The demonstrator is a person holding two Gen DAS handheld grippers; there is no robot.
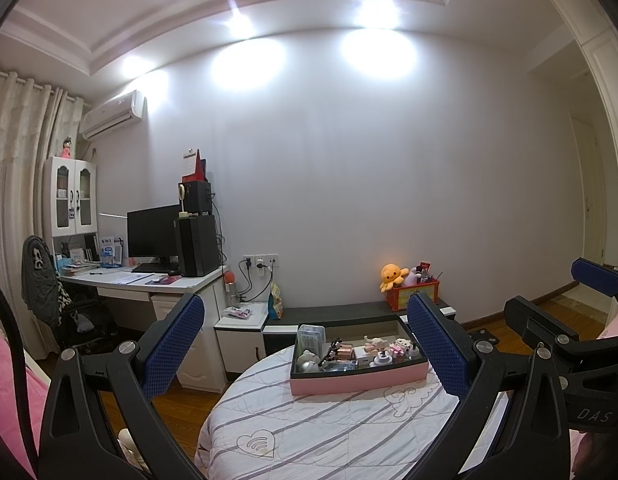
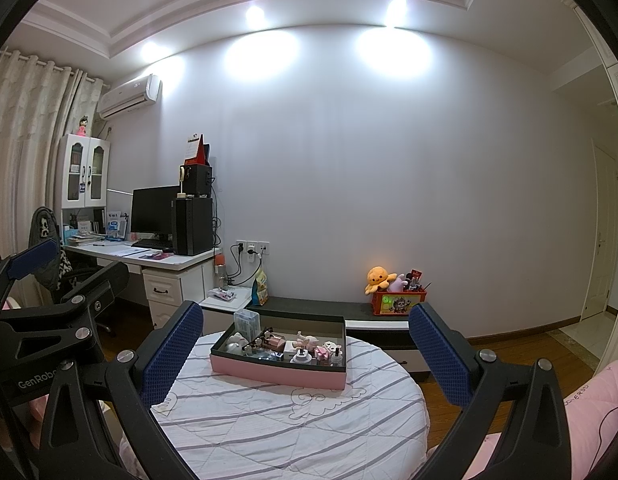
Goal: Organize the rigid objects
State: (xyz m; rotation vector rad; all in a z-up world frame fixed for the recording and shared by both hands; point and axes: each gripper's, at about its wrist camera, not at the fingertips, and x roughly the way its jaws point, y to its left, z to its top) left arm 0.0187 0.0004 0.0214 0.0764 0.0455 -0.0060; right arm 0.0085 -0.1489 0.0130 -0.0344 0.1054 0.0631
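Note:
A pink box (image 1: 357, 381) with a dark rim sits on a round table covered by a striped white cloth (image 1: 309, 432). It holds several small items: a clear case (image 1: 311, 336), figurines (image 1: 375, 343) and small bottles. It also shows in the right wrist view (image 2: 277, 372). My left gripper (image 1: 305, 346) is open and empty, held above the table short of the box. My right gripper (image 2: 305, 350) is open and empty, also short of the box. The right gripper shows at the right of the left wrist view (image 1: 569, 344).
A white desk (image 1: 149, 280) with a monitor and a computer tower stands at the left, with a chair (image 1: 49, 280). A low dark bench (image 1: 349, 312) behind the table carries a red box (image 1: 413, 292) and an orange plush toy. Pink bedding lies at both sides.

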